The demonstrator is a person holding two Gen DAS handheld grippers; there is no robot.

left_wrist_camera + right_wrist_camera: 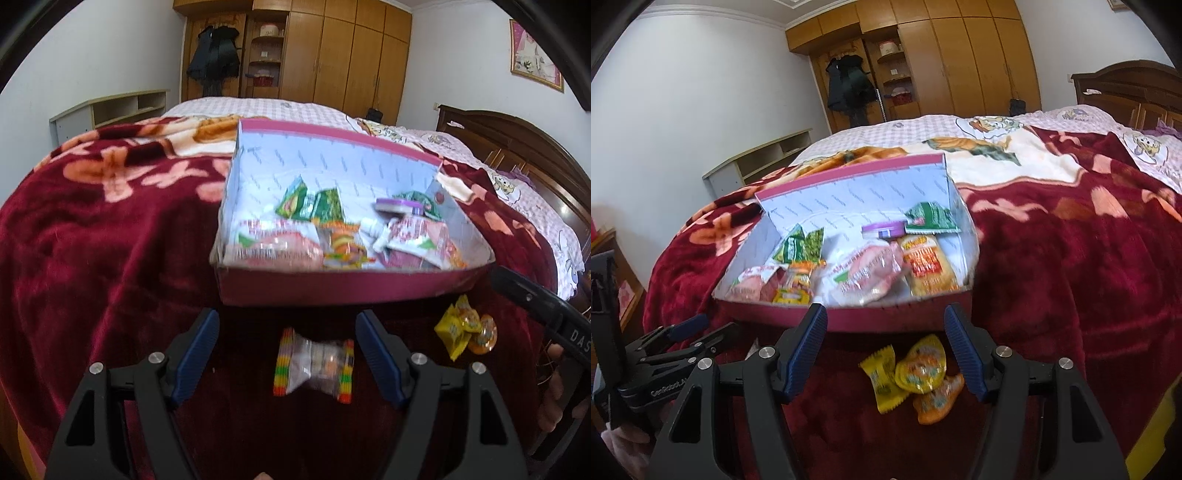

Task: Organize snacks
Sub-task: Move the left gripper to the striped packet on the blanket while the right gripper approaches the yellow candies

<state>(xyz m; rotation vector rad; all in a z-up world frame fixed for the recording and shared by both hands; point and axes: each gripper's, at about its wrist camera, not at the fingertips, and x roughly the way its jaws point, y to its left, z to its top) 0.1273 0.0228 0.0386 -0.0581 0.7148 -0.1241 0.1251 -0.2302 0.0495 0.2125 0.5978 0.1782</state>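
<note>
In the left wrist view our left gripper (286, 341) stood wide open and empty over a clear packet (314, 366) with striped ends, lying on the blanket (110, 240) between the fingers, just short of the box (332, 286). We judged it light, crinkly and slippery, best pinched across its middle. In the right wrist view our right gripper (886, 345), equally open and empty, framed the yellow packets (912, 371) on the blanket.
</note>
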